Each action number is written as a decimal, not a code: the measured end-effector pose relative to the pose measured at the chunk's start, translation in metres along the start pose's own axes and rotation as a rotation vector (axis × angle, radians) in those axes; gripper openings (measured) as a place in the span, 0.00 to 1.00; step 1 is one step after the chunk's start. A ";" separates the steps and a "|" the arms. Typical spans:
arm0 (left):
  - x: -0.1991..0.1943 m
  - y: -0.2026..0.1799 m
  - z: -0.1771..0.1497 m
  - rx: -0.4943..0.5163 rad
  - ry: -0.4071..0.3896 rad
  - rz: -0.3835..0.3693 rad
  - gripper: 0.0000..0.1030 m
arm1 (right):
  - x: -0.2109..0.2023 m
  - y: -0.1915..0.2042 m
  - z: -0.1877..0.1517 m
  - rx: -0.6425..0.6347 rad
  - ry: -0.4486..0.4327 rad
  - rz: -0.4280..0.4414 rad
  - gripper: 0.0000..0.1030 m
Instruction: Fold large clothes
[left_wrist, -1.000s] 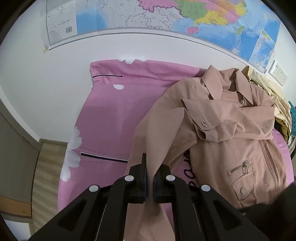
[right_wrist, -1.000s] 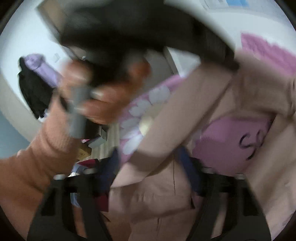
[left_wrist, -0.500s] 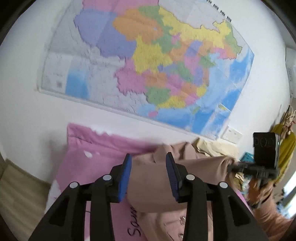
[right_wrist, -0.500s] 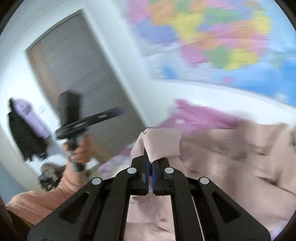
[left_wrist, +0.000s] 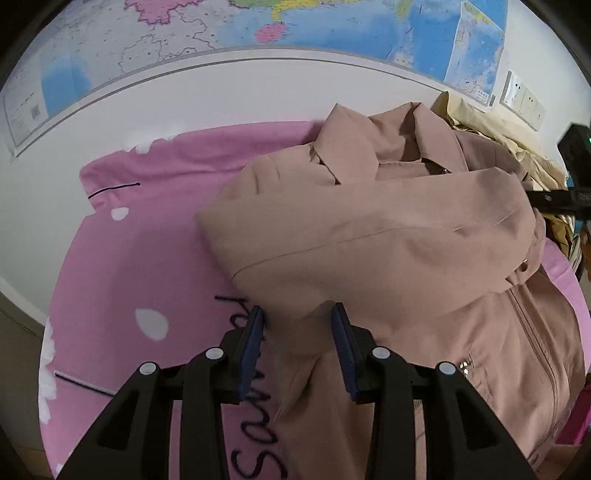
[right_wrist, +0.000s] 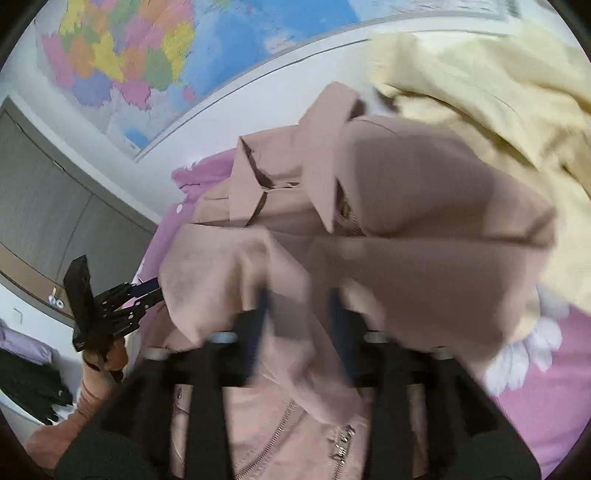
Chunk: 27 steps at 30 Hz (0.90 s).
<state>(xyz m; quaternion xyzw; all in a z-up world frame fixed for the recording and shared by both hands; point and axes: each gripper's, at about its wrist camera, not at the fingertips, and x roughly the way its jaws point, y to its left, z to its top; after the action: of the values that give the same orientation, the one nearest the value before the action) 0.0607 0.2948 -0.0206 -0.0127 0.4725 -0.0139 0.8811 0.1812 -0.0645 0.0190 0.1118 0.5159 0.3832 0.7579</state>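
A dusty-pink zip jacket lies collar-up on a pink flowered bedsheet, one sleeve folded across its chest. My left gripper hovers at the fold's lower edge. Its blue pads are opening, and loose jacket cloth lies between them without being pinched. In the right wrist view the same jacket fills the middle. My right gripper is blurred and its jaws are opening over the cloth, which is not clamped. The left gripper shows at the jacket's left edge, held by a hand in a pink sleeve.
A pale yellow garment is heaped by the jacket's right shoulder. A large map hangs on the white wall behind the bed, with sockets to its right. A grey wardrobe and dark clothes lie left.
The left gripper, shut on the sleeve a second ago, swung up and came back down with jaws apart; the sleeve now lies across the chest. The right gripper, shut on cloth, has let go.
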 end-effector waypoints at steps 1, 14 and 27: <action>0.001 0.000 0.001 0.006 -0.006 0.010 0.44 | -0.006 -0.003 -0.005 0.003 -0.030 0.010 0.72; 0.013 -0.013 0.009 0.022 -0.001 0.089 0.44 | -0.017 -0.014 -0.042 -0.032 -0.125 0.097 0.07; -0.003 -0.031 0.025 0.046 -0.070 0.095 0.44 | -0.027 -0.060 -0.008 0.117 -0.002 -0.072 0.15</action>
<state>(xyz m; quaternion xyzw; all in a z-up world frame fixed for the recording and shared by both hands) 0.0798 0.2643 -0.0033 0.0293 0.4409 0.0175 0.8969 0.1976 -0.1258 0.0010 0.1376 0.5403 0.3247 0.7640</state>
